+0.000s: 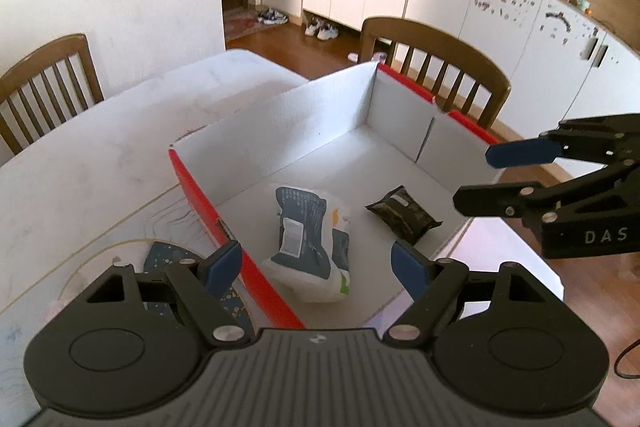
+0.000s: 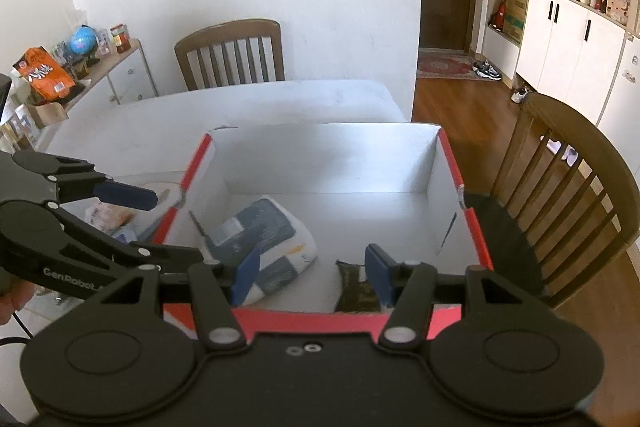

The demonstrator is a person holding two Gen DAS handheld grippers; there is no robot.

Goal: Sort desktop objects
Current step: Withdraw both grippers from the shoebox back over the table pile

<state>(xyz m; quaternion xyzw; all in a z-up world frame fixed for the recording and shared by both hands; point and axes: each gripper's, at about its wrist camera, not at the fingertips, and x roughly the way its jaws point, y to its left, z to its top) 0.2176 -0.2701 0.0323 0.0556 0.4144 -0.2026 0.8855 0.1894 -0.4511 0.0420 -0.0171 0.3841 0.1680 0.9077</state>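
A white cardboard box with red rims (image 1: 192, 183) (image 2: 452, 163) lies open on the white table. Inside it lie a white and dark blue pouch (image 1: 308, 247) (image 2: 264, 235) and a small dark packet (image 1: 402, 217) (image 2: 354, 285). My left gripper (image 1: 316, 267) is open and empty, above the box's near left corner; it also shows in the right wrist view (image 2: 164, 227). My right gripper (image 2: 310, 273) is open and empty above the box's near rim, over the dark packet; it also shows in the left wrist view (image 1: 476, 179).
A dark speckled item (image 1: 168, 255) and a white packet with orange print (image 2: 108, 217) lie on the table left of the box. Wooden chairs (image 1: 436, 67) (image 2: 232, 55) stand around the table. A sideboard with clutter (image 2: 80, 67) is at the far left.
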